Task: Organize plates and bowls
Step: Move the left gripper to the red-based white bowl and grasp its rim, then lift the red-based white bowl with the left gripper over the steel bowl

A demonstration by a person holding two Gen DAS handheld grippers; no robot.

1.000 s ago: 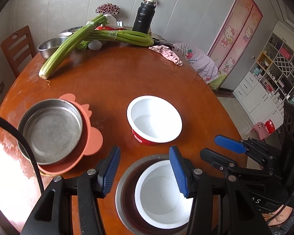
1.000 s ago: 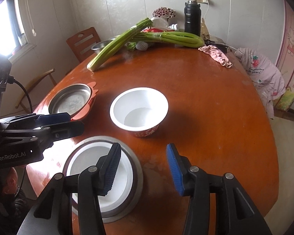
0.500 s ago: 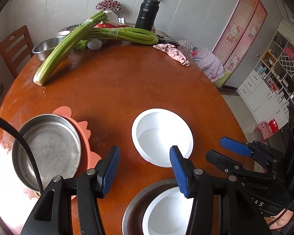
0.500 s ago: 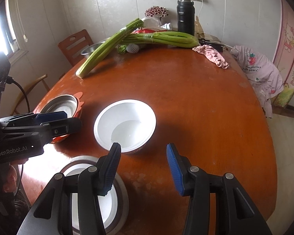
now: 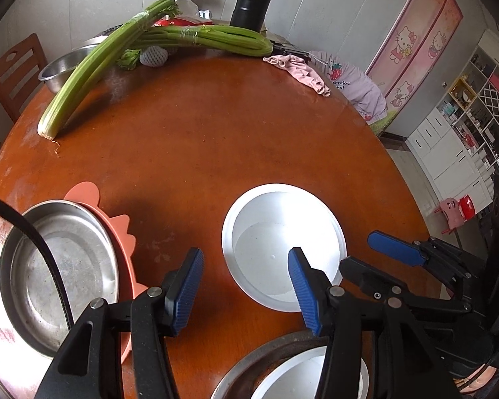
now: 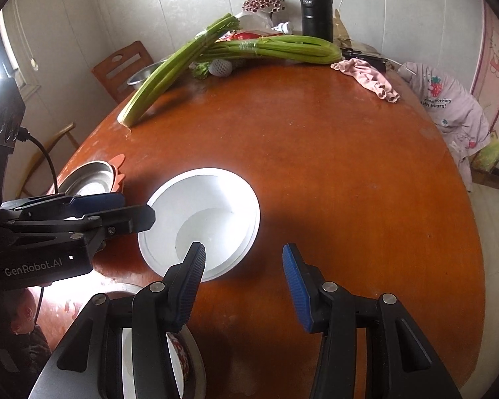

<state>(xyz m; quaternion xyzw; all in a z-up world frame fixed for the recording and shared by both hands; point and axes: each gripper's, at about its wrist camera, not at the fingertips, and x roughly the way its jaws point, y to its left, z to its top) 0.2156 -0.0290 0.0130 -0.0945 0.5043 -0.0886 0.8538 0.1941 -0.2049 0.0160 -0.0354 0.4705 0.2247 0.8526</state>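
A white bowl [image 5: 282, 229] [image 6: 213, 209] stands alone on the round brown table [image 5: 199, 153]. My left gripper [image 5: 244, 266] hovers open over its left rim, with the right blue pad over the bowl's inside. My right gripper [image 6: 243, 256] is open at the bowl's near right rim, its left pad over the rim. Neither is seen pressing on the bowl. A steel dish [image 5: 60, 266] [image 6: 89, 176] rests in a pink silicone plate [image 5: 123, 232] at the left. Below the grippers, a steel plate [image 5: 266, 359] holds another white bowl [image 5: 299, 375].
At the far side lie celery bunches [image 5: 93, 66], a steel basin [image 5: 63, 66], a black flask [image 5: 252, 0] and a pink cloth [image 5: 299, 69]. A wooden chair [image 5: 13, 69] stands behind the left edge. Shelves and a clothes-draped chair are to the right.
Both grippers moved forward from above the nested bowl and steel plate to the lone white bowl, which now sits larger and lower in both views. Jaw widths look the same.
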